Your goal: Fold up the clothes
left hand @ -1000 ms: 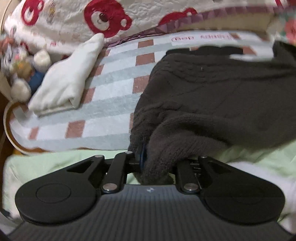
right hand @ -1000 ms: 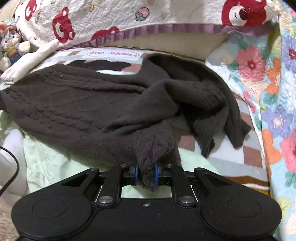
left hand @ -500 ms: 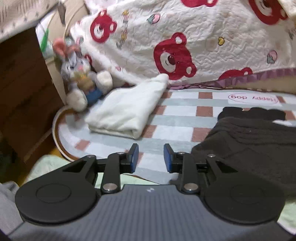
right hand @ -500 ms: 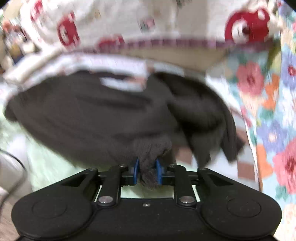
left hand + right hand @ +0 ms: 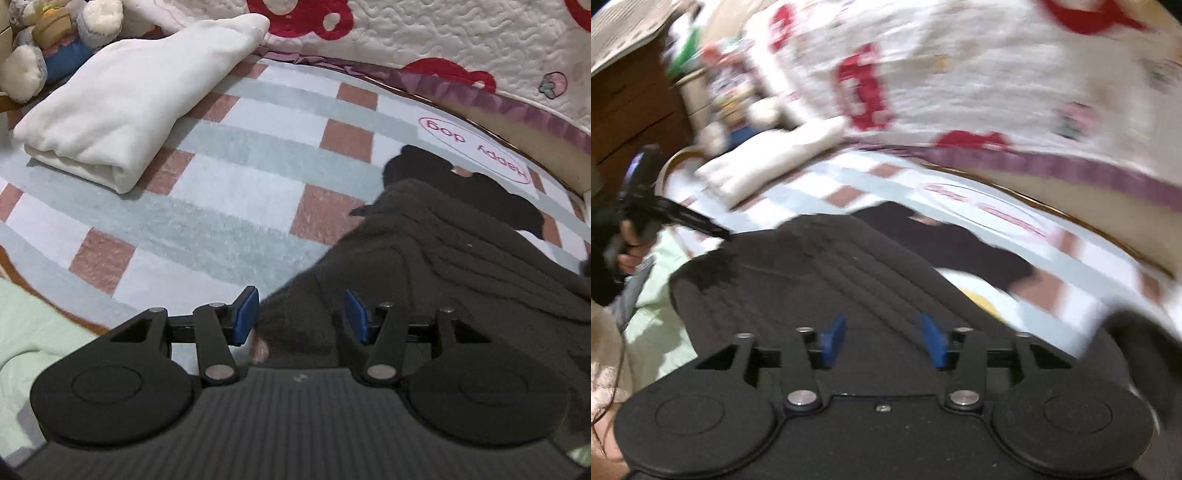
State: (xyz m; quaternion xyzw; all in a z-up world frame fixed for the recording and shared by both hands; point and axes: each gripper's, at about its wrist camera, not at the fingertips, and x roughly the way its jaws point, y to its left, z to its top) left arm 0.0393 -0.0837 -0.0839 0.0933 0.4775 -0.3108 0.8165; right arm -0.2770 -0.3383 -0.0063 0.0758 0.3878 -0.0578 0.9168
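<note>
A bed under a checked blanket of pale blue, grey and rust squares, backed by a white quilt printed with red bears. At the far left corner, a plush toy; just in front of it, a cream garment already folded into a neat block. Spread across the near right of the blanket, a dark brown cable-knit sweater, ribs running away and to the right in the left wrist view, a black patch showing just beyond its far edge.

Left hand-held gripper: blue pads wide apart, nothing pinched, but straddling the sweater's near left corner, knit lying directly between them. Right hand-held gripper: likewise spread wide and empty, poised over the sweater, view heavily blurred, so height above the cloth hard to judge. Seen at that view's left edge, the other tool in a hand, at the sweater's left margin.

Key relation: corner straight ahead of the left pads and already inside their gap, long axis of the garment stretching off to the right and away. Left side clearly the nearer for that corner; probably only a squeeze needed there. Sweater flat but not compact; whether partly folded, not settled from here.
</note>
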